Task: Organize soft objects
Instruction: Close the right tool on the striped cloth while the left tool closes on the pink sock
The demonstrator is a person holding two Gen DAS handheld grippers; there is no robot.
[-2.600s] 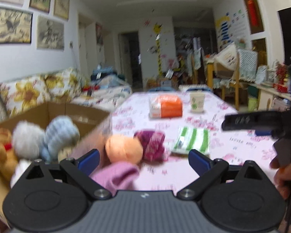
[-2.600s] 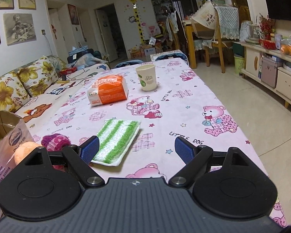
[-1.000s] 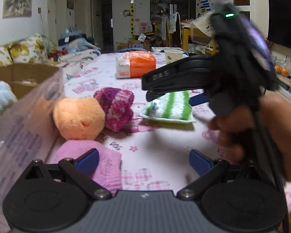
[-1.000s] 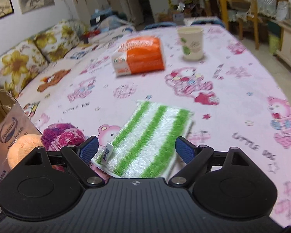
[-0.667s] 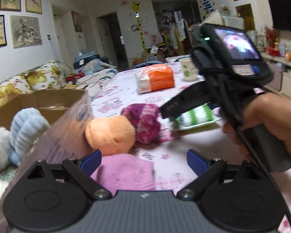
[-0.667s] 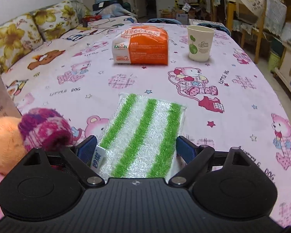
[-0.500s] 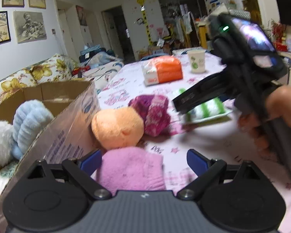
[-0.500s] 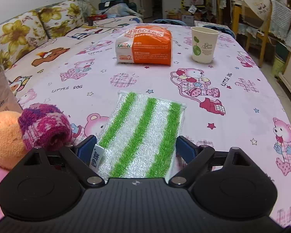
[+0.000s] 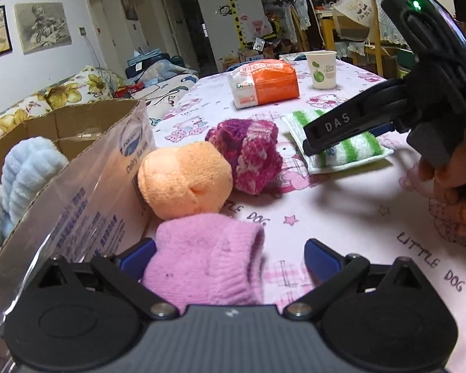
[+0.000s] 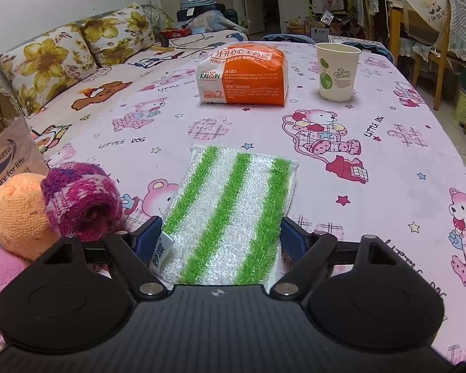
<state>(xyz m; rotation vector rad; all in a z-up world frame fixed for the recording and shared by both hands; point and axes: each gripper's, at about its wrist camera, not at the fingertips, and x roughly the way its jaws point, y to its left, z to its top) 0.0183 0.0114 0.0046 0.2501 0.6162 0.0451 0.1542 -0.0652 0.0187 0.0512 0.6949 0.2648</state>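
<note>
While the cardboard box (image 9: 77, 143) at the far left already holds a pale blue plush (image 9: 28, 171), 4 soft things lie outside it on the pink tablecloth (image 10: 372, 168), so the sorting looks partway done. Beside the box wall, the left gripper (image 9: 230, 256) stands wide with a pink knitted sock roll (image 9: 205, 264) between its fingers, not visibly pinched; next it likely needs to close and lift toward the box. Beyond sit an orange sock ball (image 9: 183, 180) and a magenta knitted roll (image 9: 248, 158), touching each other. Further right, the right gripper (image 10: 220, 236) brackets the near end of a green-and-white striped scrub pad (image 10: 230, 205); its jaws have just been narrowing, yet remain wide and seem only to graze the pad's edges. That pad lies flat, fuzzy, with a small label at 1 corner.
</note>
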